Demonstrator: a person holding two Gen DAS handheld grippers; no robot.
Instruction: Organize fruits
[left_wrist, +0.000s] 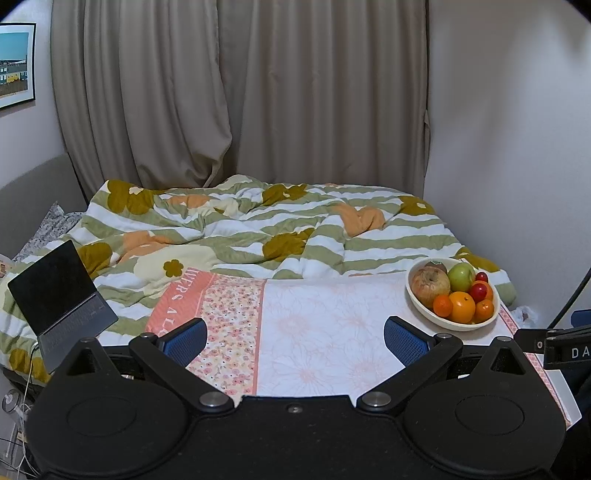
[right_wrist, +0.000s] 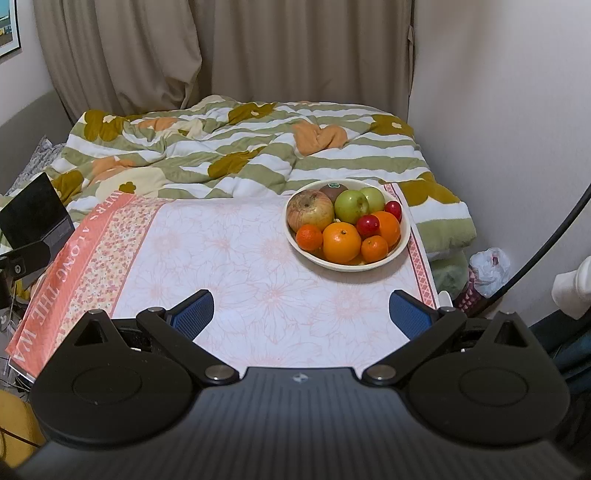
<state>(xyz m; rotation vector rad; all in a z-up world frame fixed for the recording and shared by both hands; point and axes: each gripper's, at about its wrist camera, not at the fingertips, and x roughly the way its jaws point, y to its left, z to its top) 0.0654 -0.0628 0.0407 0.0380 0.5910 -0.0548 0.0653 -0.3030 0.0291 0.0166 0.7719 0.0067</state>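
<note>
A cream bowl (right_wrist: 404, 240) full of fruit stands at the far right of the cloth-covered table; it also shows in the left wrist view (left_wrist: 417, 300). In it lie a wrinkled brownish apple (right_wrist: 309, 209), a green apple (right_wrist: 351, 205), a kiwi (right_wrist: 332, 189), several oranges and tangerines (right_wrist: 341, 242) and small red fruits (right_wrist: 368, 225). My right gripper (right_wrist: 301, 314) is open and empty, low over the table's near part, short of the bowl. My left gripper (left_wrist: 295, 339) is open and empty, left of the bowl.
The table carries a floral pink and white cloth (right_wrist: 229, 266). Behind it lies a bed with a green striped flowered quilt (left_wrist: 258, 229). An open laptop (left_wrist: 59, 295) rests at the left. Curtains (left_wrist: 240, 92) hang behind. A wall stands right, with bags (right_wrist: 487, 266) on the floor.
</note>
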